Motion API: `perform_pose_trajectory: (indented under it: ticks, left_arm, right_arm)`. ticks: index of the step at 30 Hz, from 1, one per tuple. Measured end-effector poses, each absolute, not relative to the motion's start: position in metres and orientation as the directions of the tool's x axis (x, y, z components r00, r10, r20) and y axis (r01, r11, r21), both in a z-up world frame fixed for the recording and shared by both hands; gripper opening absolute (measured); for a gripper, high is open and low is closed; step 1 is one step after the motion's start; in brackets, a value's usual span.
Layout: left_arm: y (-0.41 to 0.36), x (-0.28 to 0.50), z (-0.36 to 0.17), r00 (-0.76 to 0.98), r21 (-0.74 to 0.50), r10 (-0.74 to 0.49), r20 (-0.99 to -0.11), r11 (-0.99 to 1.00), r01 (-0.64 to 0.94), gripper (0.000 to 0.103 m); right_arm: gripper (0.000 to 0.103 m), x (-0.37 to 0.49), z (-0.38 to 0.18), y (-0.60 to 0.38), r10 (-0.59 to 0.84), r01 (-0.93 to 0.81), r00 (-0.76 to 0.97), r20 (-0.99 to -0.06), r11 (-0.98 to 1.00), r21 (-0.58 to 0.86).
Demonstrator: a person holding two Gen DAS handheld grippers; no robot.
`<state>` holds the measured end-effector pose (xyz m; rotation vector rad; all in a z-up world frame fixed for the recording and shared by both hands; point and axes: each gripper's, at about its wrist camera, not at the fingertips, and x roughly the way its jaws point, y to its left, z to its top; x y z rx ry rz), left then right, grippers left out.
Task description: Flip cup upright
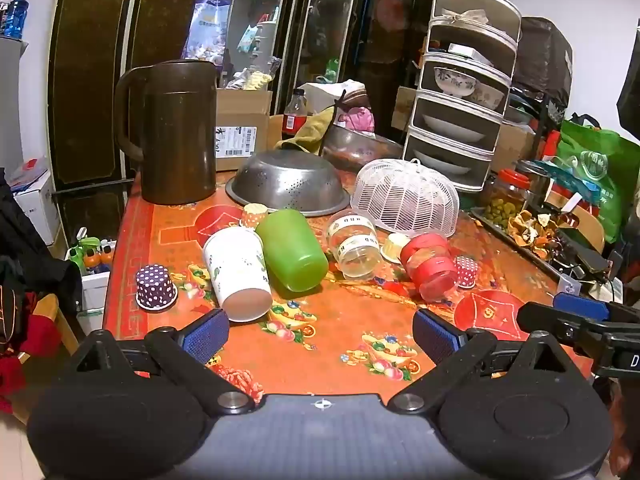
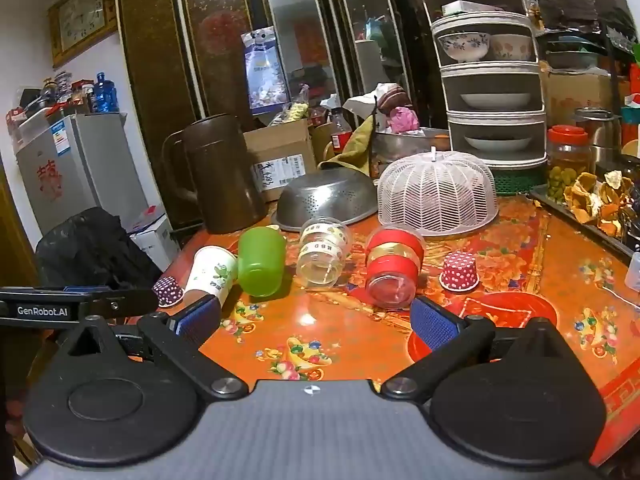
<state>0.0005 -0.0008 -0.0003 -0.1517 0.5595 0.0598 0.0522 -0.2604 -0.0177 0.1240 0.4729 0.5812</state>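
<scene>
Several cups lie on their sides in a row on the orange patterned table (image 1: 320, 320): a white paper cup (image 1: 238, 274) (image 2: 212, 274), a green plastic cup (image 1: 292, 250) (image 2: 260, 266), a clear cup with labels (image 1: 354, 246) (image 2: 322, 254) and a red-banded clear cup (image 1: 430, 266) (image 2: 392, 270). My left gripper (image 1: 320, 334) is open and empty, a little in front of the white and green cups. My right gripper (image 2: 316, 322) is open and empty, in front of the clear and red cups. The right gripper's side shows at the right edge of the left wrist view (image 1: 580, 320).
Small polka-dot paper cups stand upside down: purple (image 1: 155, 287) (image 2: 168, 291) at left, red (image 1: 466, 272) (image 2: 459, 271) at right. Behind the row stand a brown jug (image 1: 176, 132), an upturned steel colander (image 1: 288, 184), a white mesh food cover (image 1: 406, 198) and a tiered dish rack (image 1: 464, 88).
</scene>
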Motion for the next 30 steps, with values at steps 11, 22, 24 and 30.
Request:
perform_pose_trajectory:
  ticks: [11,22,24,30]
  left_arm:
    - [0.007,-0.001,-0.002,0.853,-0.149,0.004,-0.523,0.984,-0.096,0.1]
    - [0.003,-0.006,-0.002,0.85,-0.149,0.008,-0.526,0.984,-0.102,0.1]
    - [0.003,-0.006,-0.003,0.848,-0.15,0.007,-0.529,0.983,-0.102,0.1]
    - [0.003,-0.005,-0.003,0.845,-0.148,0.008,-0.535,0.984,-0.103,0.1]
  right_arm:
    - [0.102,0.051,-0.016,-0.25,0.562,-0.516,0.73,-0.389,0.827,0.225]
    - [0.102,0.046,-0.014,-0.249,0.569,-0.527,0.724,-0.39,0.821,0.22]
    - [0.102,0.046,-0.014,-0.248,0.57,-0.527,0.722,-0.393,0.821,0.221]
    - [0.102,0.044,-0.016,-0.248,0.571,-0.528,0.722,-0.392,0.82,0.222]
